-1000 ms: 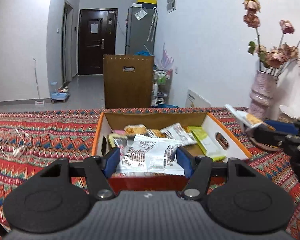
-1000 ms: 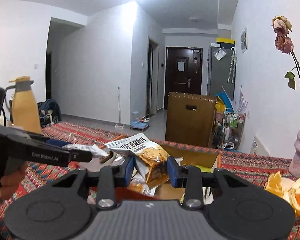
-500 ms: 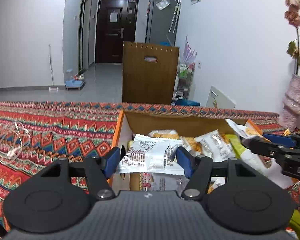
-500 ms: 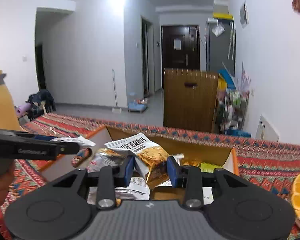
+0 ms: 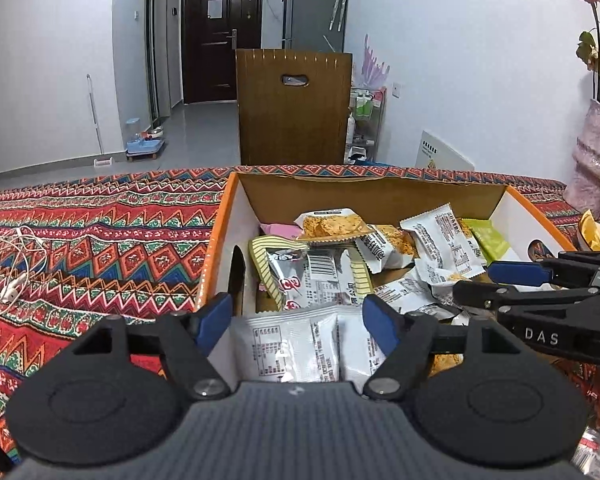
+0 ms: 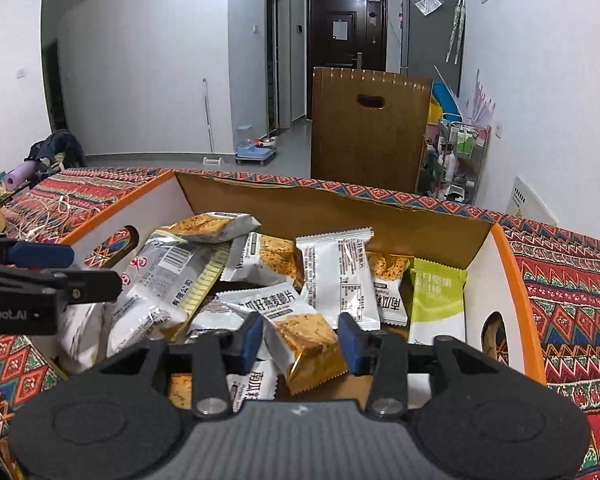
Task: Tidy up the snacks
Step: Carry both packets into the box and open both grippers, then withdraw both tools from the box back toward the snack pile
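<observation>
The left gripper [image 5: 296, 316] is opening, its pads clear of the white snack packet [image 5: 300, 350] lying between them inside the box [image 5: 216, 240]. The right gripper [image 6: 300, 338] is opening too, a gold-and-white packet [image 6: 304, 340] loose between its pads, resting on the pile in the same box.

I see the box [image 5: 236, 196] on the table [image 5: 100, 232], packets [image 5: 440, 240] heaped inside. Earphones [image 5: 12, 280] lie left of it, a vase [image 5: 596, 160] right, a chair [image 5: 292, 108] behind. Both grippers reach over its near wall, side by side.
</observation>
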Demonstrator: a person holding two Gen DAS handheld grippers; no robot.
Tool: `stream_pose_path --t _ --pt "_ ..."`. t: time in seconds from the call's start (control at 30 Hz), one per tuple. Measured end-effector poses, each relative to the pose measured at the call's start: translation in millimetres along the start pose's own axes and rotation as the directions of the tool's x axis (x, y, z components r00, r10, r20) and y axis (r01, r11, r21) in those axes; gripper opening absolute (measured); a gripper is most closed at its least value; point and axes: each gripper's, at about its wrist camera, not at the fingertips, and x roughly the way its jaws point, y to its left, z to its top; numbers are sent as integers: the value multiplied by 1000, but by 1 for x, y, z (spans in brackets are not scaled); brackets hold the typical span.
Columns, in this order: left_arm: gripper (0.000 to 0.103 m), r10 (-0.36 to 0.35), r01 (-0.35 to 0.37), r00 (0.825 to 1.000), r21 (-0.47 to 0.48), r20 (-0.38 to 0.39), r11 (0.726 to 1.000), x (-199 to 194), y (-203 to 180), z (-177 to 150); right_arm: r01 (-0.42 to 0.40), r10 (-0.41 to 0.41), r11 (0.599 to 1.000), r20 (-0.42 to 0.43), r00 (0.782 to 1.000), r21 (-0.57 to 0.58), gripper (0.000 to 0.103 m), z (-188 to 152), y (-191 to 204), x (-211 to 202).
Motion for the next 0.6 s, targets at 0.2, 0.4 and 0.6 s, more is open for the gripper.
stream_pose_path --t 0.2,0.4,0.6 --pt "76 -12 12 1000 -14 -6 1000 -3 2 2 6 -6 1000 12 1000 -9 54 0 -1 -8" --pt "79 0 0 1000 -18 28 1000 -22 1 6 5 -4 1000 61 998 -8 61 9 0 -33" --pt "80 10 -8 996 -27 87 1000 -65 -4 -2 -7 10 1000 129 992 -19 65 7 8 -80"
